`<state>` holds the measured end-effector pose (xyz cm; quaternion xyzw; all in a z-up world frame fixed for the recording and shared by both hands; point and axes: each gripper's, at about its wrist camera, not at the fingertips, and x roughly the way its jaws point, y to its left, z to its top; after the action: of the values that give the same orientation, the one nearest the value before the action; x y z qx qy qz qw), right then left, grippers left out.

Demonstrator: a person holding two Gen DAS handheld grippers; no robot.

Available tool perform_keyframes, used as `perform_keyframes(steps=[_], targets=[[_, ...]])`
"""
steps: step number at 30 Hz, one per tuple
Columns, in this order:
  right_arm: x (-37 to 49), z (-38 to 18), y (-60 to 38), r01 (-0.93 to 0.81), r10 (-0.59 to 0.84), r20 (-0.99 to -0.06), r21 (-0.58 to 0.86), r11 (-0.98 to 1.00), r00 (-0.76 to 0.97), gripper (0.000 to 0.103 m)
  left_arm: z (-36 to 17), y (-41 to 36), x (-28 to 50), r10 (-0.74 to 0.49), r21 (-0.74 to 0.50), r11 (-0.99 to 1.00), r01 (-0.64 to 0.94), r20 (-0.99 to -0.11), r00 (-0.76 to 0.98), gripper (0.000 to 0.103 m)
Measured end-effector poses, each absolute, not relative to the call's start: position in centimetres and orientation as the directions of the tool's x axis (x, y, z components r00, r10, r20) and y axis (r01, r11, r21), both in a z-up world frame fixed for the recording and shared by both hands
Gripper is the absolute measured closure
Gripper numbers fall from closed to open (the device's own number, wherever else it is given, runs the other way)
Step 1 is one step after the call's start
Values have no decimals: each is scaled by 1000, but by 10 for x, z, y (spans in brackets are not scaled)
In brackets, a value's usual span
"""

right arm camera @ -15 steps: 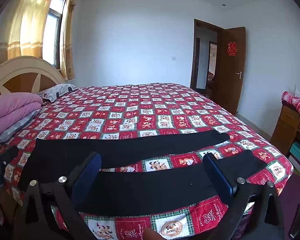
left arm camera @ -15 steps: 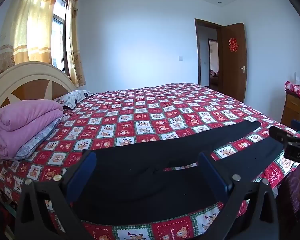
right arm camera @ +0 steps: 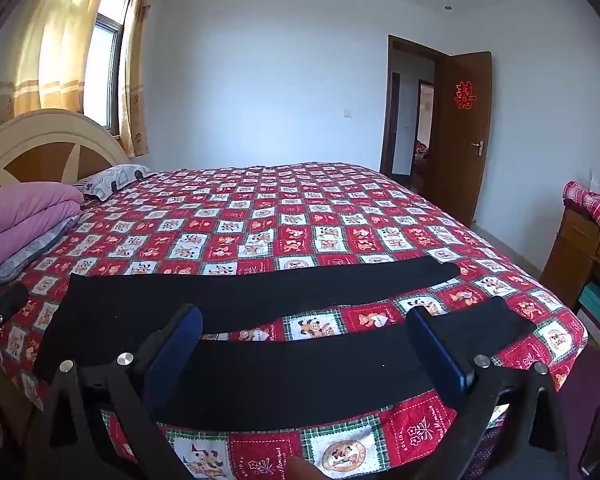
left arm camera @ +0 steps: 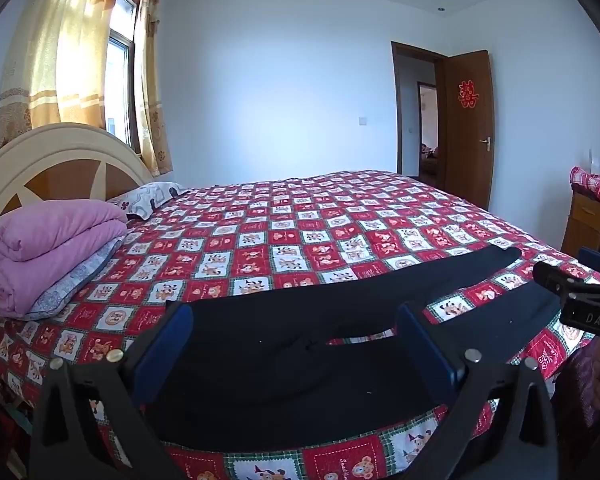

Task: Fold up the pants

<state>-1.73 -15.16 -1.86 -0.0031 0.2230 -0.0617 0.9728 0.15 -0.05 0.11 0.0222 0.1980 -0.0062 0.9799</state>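
While both tools hover above the near edge of the bed, the left hand-held gripper (left arm camera: 296, 344) stands with its blue-padded fingers (left arm camera: 162, 350) spread wide and nothing between them; the right hand-held gripper (right arm camera: 306, 346) is likewise fully parted and holds nothing, its pads (right arm camera: 440, 350) clear of the cloth below; both point somewhat downward toward the mattress. Under them lie the black pants (right arm camera: 260, 364), spread flat along the near side of the bed; the waist end is to the left and the two legs run off to the right, the far leg (right arm camera: 300, 284) and the near leg (right arm camera: 480, 332) apart, with a strip of quilt showing between them. In the left wrist view the crotch and upper part of the pants (left arm camera: 280, 360) sit just below the open fingers, and the tip of the right tool shows at the right edge. Beneath the pants is a red, white and green patchwork quilt (right arm camera: 284, 216) covering the bed; at the left, by the cream and brown headboard (left arm camera: 56, 164), a folded pink blanket (left arm camera: 40, 248) rests on a grey one, with a patterned pillow (left arm camera: 148, 198) beyond it. Farther out, yellow curtains (left arm camera: 68, 48) hang at a bright window; a brown door (right arm camera: 462, 128) stands open at the right; a wooden dresser (right arm camera: 580, 256) carrying red checked cloth stands by the right wall.
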Motion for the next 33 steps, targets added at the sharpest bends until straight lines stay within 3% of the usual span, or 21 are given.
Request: perform_keyframes(steps=[33], targets=[[-18, -20, -149, 109, -114, -446, -38, 993, 888, 1, 0, 0, -1, -9, 33, 999, 24, -390, 921, 0]])
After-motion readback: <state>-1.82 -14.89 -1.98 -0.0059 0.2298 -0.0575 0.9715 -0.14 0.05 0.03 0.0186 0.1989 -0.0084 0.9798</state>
